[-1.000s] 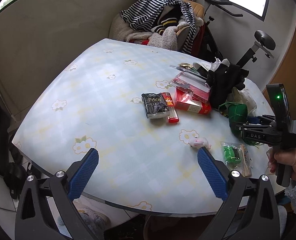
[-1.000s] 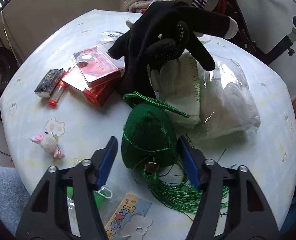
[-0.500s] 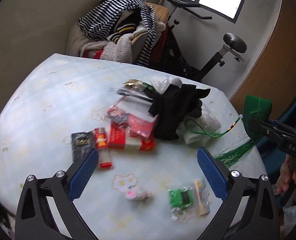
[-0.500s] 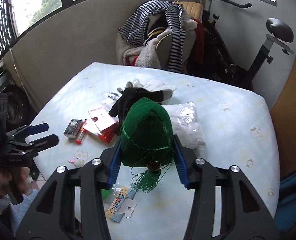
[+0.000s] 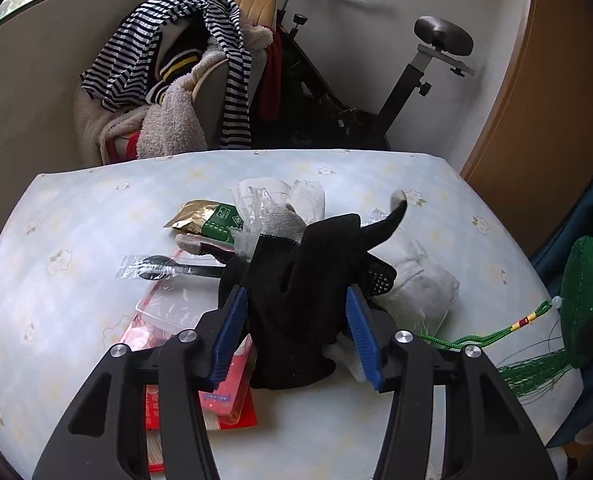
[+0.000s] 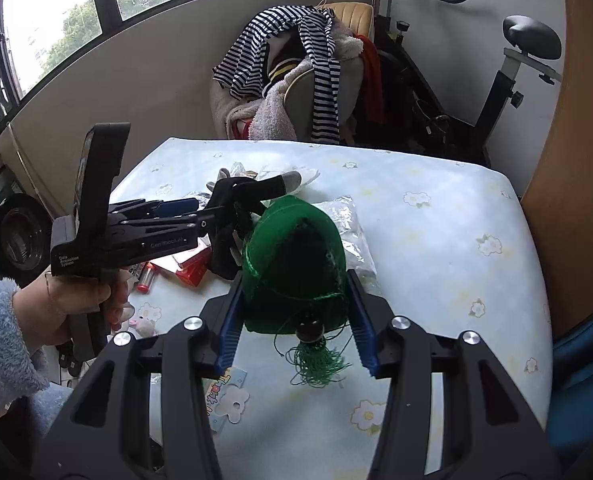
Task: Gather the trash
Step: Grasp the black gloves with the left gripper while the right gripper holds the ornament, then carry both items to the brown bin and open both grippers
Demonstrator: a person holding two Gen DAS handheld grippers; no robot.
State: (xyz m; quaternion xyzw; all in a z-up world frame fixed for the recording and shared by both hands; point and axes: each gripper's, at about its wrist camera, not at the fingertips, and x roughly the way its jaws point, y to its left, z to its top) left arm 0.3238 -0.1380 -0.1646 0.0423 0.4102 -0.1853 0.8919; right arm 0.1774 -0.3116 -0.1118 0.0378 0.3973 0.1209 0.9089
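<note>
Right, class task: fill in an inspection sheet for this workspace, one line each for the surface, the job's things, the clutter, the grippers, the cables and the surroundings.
Surface: table with a pale floral check cover.
Job's things: black glove between the left fingers; green tasselled pouch between the right fingers, raised off the table.
Clutter: wrapped black spoon, gold and green sachet, red packets, clear bags of white items, small pink toy, lighter.
Grippers: left gripper shut on the glove; right gripper shut on the pouch.
Cables: nothing seen.
Surroundings: chair heaped with striped clothes, exercise bike, windows.
</note>
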